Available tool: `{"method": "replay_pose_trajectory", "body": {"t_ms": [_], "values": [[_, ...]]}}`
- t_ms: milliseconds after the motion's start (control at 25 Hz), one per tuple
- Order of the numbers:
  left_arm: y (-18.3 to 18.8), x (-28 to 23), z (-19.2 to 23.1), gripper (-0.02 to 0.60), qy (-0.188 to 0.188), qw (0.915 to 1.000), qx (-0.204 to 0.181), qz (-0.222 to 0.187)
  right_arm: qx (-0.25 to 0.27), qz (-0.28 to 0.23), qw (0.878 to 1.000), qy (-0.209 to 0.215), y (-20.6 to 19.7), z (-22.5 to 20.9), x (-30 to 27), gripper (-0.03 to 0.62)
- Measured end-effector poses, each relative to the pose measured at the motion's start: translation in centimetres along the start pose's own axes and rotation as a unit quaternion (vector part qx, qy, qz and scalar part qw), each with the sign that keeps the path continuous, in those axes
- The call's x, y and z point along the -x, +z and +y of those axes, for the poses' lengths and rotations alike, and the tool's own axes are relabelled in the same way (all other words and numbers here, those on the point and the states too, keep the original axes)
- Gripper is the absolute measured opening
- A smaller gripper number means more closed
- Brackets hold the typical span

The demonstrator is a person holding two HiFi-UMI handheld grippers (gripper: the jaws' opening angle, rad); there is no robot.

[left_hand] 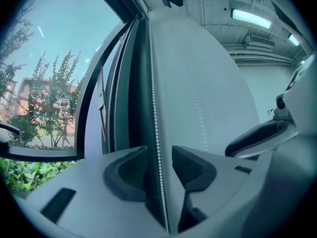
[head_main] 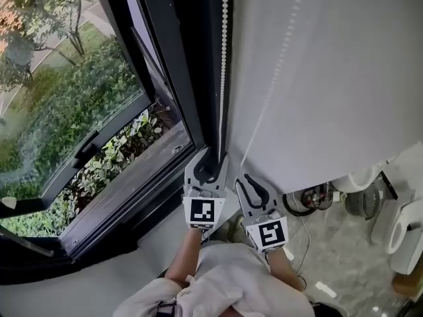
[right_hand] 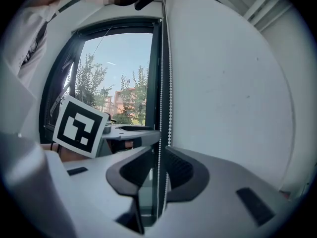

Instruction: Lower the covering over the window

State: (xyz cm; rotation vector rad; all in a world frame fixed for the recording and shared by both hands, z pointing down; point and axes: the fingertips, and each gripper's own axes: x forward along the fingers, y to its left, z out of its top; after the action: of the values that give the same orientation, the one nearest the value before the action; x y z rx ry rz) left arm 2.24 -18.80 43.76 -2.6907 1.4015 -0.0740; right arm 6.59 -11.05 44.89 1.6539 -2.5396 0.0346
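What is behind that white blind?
The blind hides whatever is behind it; nothing shows through. Beside its edge you see the bead chain, dark window frame and bushes outside.

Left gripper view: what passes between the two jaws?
The bead chain hangs between the left gripper's open jaws, touching neither pad; the left gripper view shows it.
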Motion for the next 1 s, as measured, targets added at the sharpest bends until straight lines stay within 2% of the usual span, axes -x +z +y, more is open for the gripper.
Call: {"method": "replay_pose_trajectory", "body": {"t_ms": [240, 600, 760, 1000], "values": [[0.0, -1.3, 0.7, 0.167, 0.018, 0.9998, -0.008, -0.001, 0.003, 0.006, 1.0, 0.007, -0.3, 0.0, -0.1, 0.081], [-1.2, -2.7, 1.0, 0.172, 0.054, 0.998, -0.019, 0.029, 0.004, 0.011, 1.0, 0.005, -0.6, -0.2, 0.2, 0.08], [-1.4, -2.4, 1.6, 0.077, 0.069, 0.9972, -0.014, 0.027, 0.001, 0.012, 1.0, 0.0, -0.6, -0.3, 0.6, 0.078], [-1.5, -1.9, 1.2, 0.023, 0.034, 0.9991, 0.006, 0.024, 0.004, 0.012, 1.0, 0.001, -0.5, -0.2, 1.1, 0.075]]}}
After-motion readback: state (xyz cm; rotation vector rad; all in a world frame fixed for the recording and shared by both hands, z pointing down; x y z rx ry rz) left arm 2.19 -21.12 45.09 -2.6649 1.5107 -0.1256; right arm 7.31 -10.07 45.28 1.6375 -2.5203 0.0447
